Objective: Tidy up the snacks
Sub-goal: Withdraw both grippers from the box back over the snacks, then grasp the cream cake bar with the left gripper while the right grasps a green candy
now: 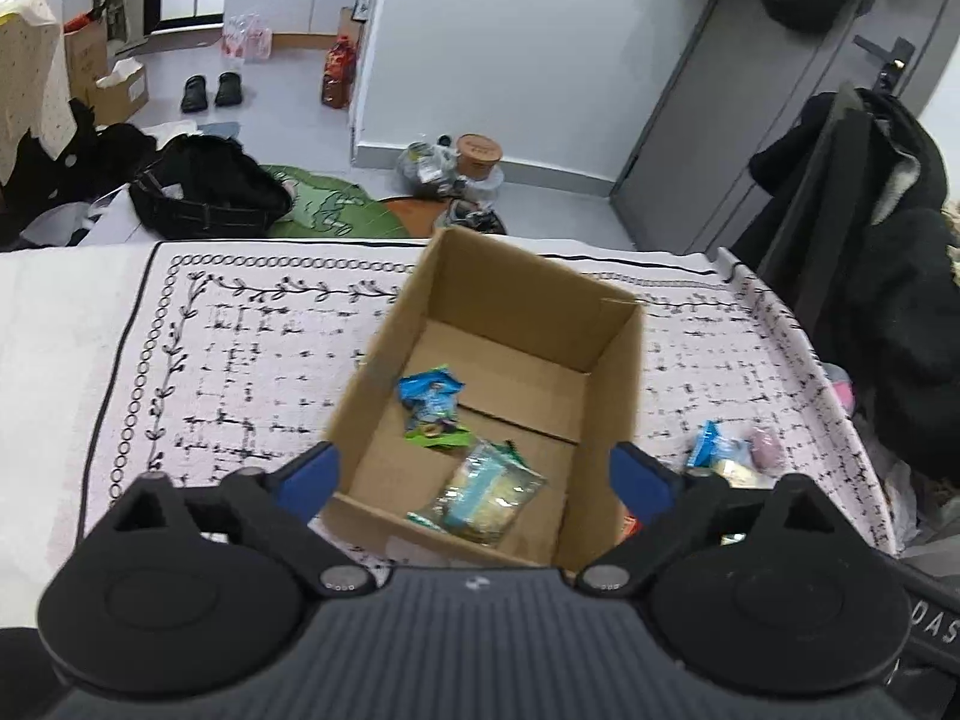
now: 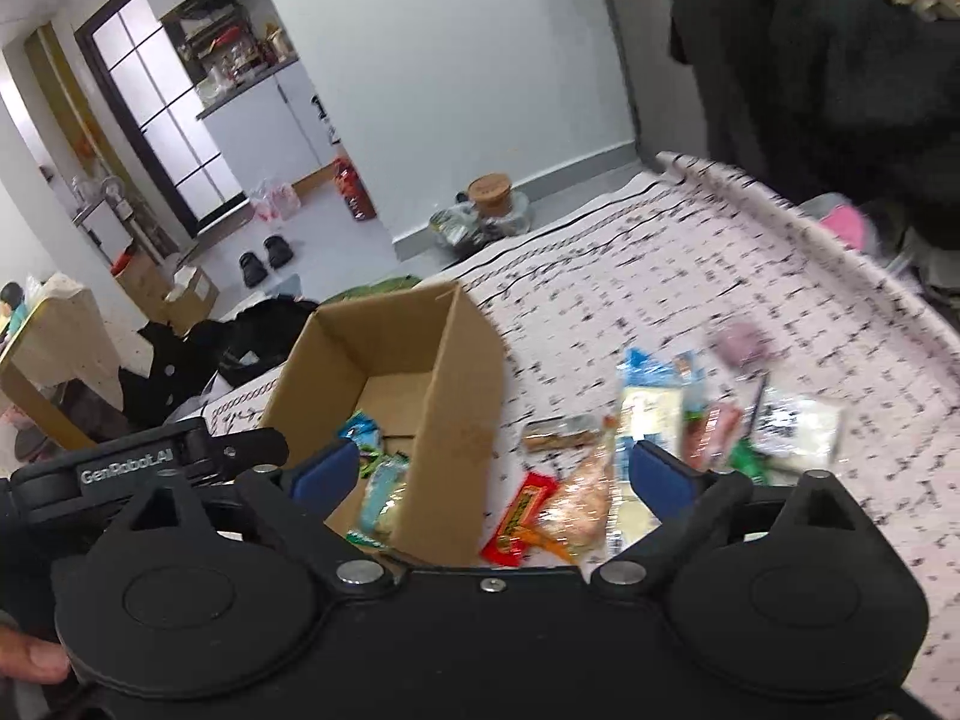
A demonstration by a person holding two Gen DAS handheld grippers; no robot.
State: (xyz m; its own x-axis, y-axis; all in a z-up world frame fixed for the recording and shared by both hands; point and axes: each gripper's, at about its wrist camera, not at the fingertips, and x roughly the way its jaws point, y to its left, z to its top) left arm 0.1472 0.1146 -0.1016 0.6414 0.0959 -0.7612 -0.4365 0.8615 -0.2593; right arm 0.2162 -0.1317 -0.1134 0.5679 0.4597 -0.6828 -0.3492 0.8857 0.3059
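Both grippers tilt down over the patterned cloth [image 1: 252,360], left gripper [image 1: 474,477] spread wide above the near end of the cardboard box [image 1: 606,396], right gripper [image 2: 493,474] equally wide over the box's right wall, neither holding anything. Two snack packets lie in the box, a blue-green packet [image 1: 433,405] and a clear pale packet [image 1: 489,492] nearer. Right of the box a loose snack pile [image 2: 654,438] lies blurred, count unclear, with a red bar [image 2: 519,519] nearest
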